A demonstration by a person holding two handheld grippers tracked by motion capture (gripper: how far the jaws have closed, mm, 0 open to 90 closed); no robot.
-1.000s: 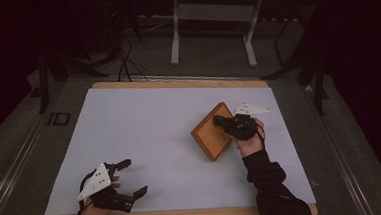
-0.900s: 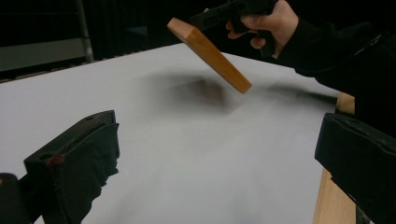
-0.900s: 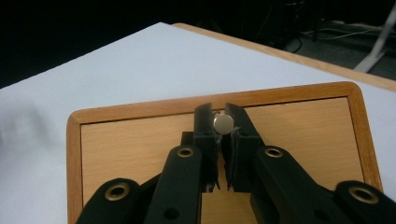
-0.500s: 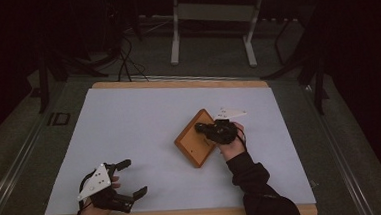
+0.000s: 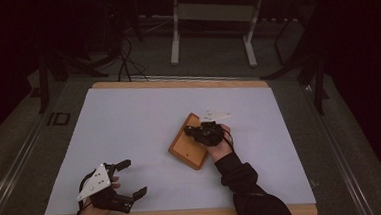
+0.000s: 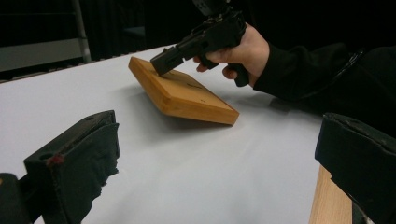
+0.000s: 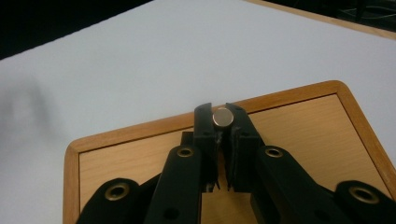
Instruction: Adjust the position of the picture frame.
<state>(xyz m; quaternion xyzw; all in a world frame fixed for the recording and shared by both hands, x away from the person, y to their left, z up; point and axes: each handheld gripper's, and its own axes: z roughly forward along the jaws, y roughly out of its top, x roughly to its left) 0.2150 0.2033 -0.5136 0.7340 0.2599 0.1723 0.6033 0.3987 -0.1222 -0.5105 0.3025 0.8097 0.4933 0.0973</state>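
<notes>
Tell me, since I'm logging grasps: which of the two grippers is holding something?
The right gripper, over the wooden tray: its fingers pinch a small round metal disc. The left gripper, near the table's front edge, is open and holds nothing.

My table [image 5: 179, 83] is wooden, and a white sheet [image 5: 139, 125] covers nearly all of its top. A strip of bare wood shows along the far edge and another along the near edge. Past the far edge a pale metal stand [image 5: 210, 11] rests on two legs on the grey floor [image 5: 10, 143]. Dark cables [image 5: 126, 66] trail over the floor to the stand's left. At the far right are black frame legs [image 5: 316, 74]. A metal rail [image 5: 12, 171] runs along the floor on the left of the table.
</notes>
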